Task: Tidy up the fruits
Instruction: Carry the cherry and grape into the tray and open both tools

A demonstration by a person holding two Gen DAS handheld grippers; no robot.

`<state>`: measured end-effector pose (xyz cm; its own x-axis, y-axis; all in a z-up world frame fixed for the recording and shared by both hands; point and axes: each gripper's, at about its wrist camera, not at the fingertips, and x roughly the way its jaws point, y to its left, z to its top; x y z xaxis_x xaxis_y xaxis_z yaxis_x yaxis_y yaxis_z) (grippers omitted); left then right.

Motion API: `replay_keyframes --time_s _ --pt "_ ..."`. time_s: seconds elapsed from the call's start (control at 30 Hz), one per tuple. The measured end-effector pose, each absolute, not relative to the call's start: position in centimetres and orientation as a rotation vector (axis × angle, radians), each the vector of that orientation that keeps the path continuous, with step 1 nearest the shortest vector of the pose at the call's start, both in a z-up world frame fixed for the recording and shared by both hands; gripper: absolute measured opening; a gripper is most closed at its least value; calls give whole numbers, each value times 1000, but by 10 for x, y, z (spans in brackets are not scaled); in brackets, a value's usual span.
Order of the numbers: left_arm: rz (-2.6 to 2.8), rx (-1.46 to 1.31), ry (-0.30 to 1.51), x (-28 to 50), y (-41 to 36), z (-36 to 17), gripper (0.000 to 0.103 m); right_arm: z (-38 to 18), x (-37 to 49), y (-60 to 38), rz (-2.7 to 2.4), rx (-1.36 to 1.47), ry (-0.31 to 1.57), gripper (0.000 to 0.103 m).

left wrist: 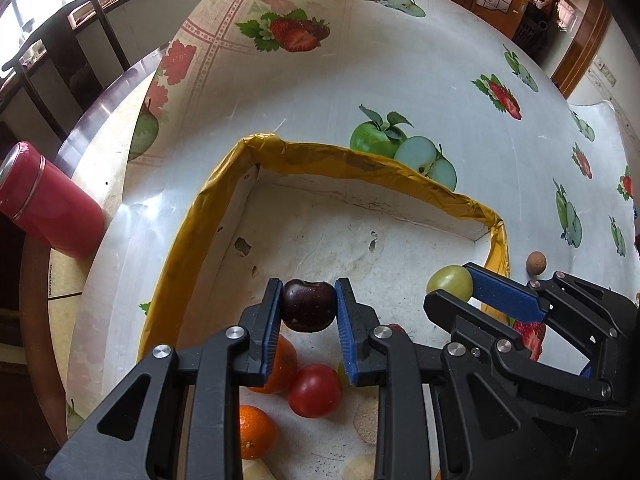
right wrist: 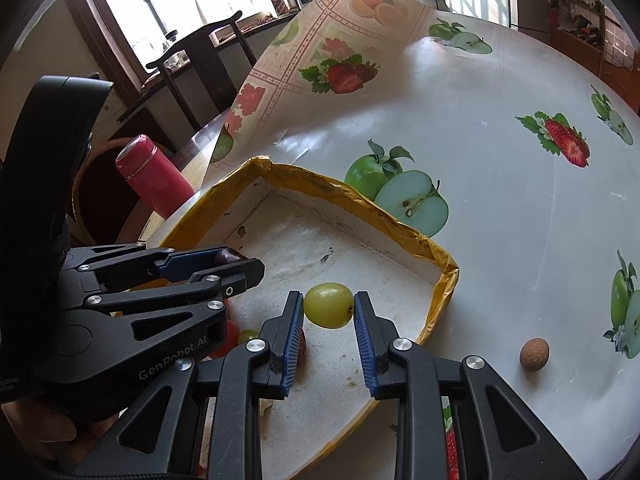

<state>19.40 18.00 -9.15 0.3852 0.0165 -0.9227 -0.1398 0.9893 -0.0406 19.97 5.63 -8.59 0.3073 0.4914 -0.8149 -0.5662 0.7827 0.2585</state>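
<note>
My left gripper (left wrist: 308,308) is shut on a dark cherry (left wrist: 308,305), held over the white tray with the yellow taped rim (left wrist: 340,160). My right gripper (right wrist: 329,312) is shut on a green grape (right wrist: 329,305) above the same tray (right wrist: 352,196). In the left wrist view the right gripper (left wrist: 460,286) shows at the right with the grape (left wrist: 449,282). The right wrist view shows the left gripper (right wrist: 236,259) at the left, the cherry (right wrist: 226,257) barely peeking out. Below the left gripper lie a red cherry tomato (left wrist: 315,390) and two small oranges (left wrist: 282,368) in the tray.
A small brown round fruit (right wrist: 534,354) lies on the fruit-print tablecloth (right wrist: 500,208) right of the tray. A pink flask (left wrist: 48,200) stands at the table's left edge. Dark wooden chairs (right wrist: 200,60) stand beyond the table.
</note>
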Motion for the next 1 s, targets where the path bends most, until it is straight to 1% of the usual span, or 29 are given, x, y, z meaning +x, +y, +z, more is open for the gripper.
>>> replay_keyframes --time_s 0.37,0.9,0.97,1.0 --pt "98 -111 1214 198 180 -106 24 -96 205 59 701 -82 1069 27" --pt "116 -93 1213 197 175 -103 26 -99 207 59 702 -79 1078 28" --pt "119 -97 1209 194 177 -100 28 -99 207 57 705 -69 1082 31" --pt "127 -96 1205 192 178 -99 38 -98 207 56 704 -69 1081 35"
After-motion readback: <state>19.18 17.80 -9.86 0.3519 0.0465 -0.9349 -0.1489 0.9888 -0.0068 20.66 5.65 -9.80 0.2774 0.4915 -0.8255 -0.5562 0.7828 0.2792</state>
